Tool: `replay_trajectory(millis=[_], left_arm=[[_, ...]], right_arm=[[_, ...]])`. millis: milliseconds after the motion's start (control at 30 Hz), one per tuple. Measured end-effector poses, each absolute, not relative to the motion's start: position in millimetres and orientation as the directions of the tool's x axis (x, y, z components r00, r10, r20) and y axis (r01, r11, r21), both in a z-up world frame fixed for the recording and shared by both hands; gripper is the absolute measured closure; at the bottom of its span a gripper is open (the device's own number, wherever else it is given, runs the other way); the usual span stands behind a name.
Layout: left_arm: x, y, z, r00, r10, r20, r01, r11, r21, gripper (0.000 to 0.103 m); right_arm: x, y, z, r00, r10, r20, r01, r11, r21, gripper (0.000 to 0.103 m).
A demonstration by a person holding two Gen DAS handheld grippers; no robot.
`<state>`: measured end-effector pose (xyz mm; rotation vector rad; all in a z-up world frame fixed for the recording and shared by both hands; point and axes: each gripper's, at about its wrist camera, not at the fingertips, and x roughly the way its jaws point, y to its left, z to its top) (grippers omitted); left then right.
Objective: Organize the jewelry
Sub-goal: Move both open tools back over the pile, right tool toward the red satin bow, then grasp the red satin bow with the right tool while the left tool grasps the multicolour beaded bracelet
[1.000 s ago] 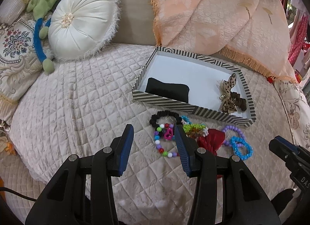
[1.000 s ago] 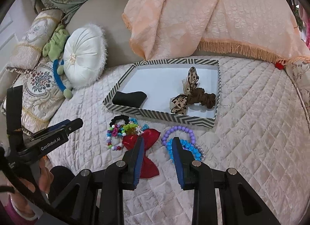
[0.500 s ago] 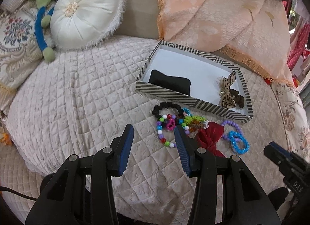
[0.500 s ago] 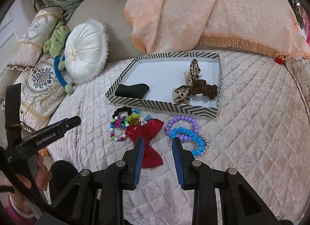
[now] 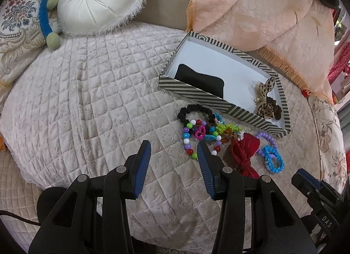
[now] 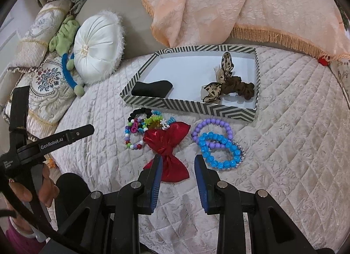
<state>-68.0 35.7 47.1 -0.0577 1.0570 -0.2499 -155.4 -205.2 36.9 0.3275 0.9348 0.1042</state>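
Observation:
A striped tray (image 6: 188, 105) (image 5: 196, 94) lies on the quilted bed and holds a black cushion (image 6: 153, 88) and a leopard-print scrunchie (image 6: 227, 81). In front of it lie a black scrunchie (image 5: 194, 111), a multicoloured bead bracelet (image 5: 196, 135), a red bow (image 6: 168, 144) (image 5: 242, 155), and purple (image 6: 210, 127) and blue bead bracelets (image 6: 218, 151). My left gripper (image 5: 174, 147) is open and empty, just short of the bead bracelet. My right gripper (image 6: 177, 159) is open and empty over the red bow's lower end.
A white round cushion (image 5: 98, 0) and a green and blue plush toy (image 6: 65, 41) lie at the back left. A peach fringed blanket (image 6: 240, 6) hangs behind the tray. Embroidered pillows (image 6: 43, 92) sit at the left.
Both grippers have drawn back and up from the jewellery, so the tray and pile look further away. Both stay open and empty.

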Motion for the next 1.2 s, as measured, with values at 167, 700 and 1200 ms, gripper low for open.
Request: replay_trajectory(millis=[167,700,1200], left_arm=[[-67.7,31.2,44.0,0.462,-0.227,-0.858,0.185,0.97,-0.157,0.06],[-54.8,26.3,22.4,0.391,-0.27,-0.88,0.201,0.958,-0.205,0.059],[-17.6,9.9,-25.4,0.315,-0.25,-0.916,0.193,0.961,-0.197,0.052]], right_arm=[[-153.2,-206.7,33.6,0.586,0.229,-0.777,0.058,0.945,0.322,0.073],[-139.1,-194.6,14.3,0.536,0.272,-0.799,0.039,0.938,0.346,0.067],[-88.2,-170.4,-35.8,0.461,0.319,-0.828,-0.001,0.934,0.358,0.064]])
